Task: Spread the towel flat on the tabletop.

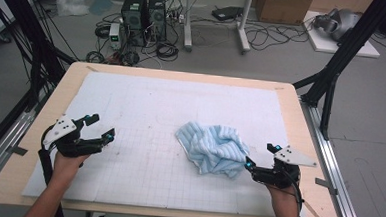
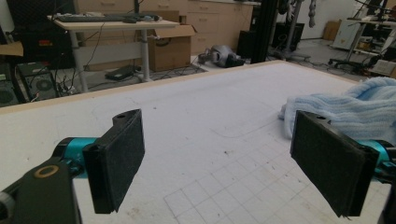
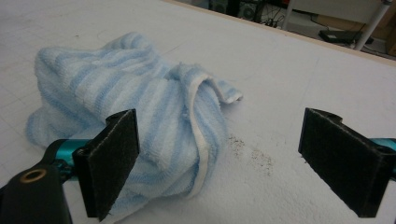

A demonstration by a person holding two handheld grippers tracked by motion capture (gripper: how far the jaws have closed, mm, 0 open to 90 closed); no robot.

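Note:
A crumpled light-blue striped towel (image 1: 213, 147) lies in a heap on the white gridded mat (image 1: 146, 111), right of centre. My right gripper (image 1: 261, 156) rests at the towel's lower right edge, jaws wide apart with nothing between them. In the right gripper view the towel (image 3: 126, 88) bulges just ahead of the left jaw, and the right gripper (image 3: 219, 158) stands open over bare mat. My left gripper (image 1: 101, 126) is open at the mat's left side, well away from the towel. In the left gripper view the left gripper (image 2: 219, 158) frames bare mat, with the towel (image 2: 345, 109) beyond the right jaw.
The mat covers a wooden table (image 1: 182, 75) whose edges show all round. Black frame posts (image 1: 333, 71) stand at the table's right and left. On the floor behind are computer towers (image 1: 143, 13), cables and cardboard boxes (image 1: 281, 5).

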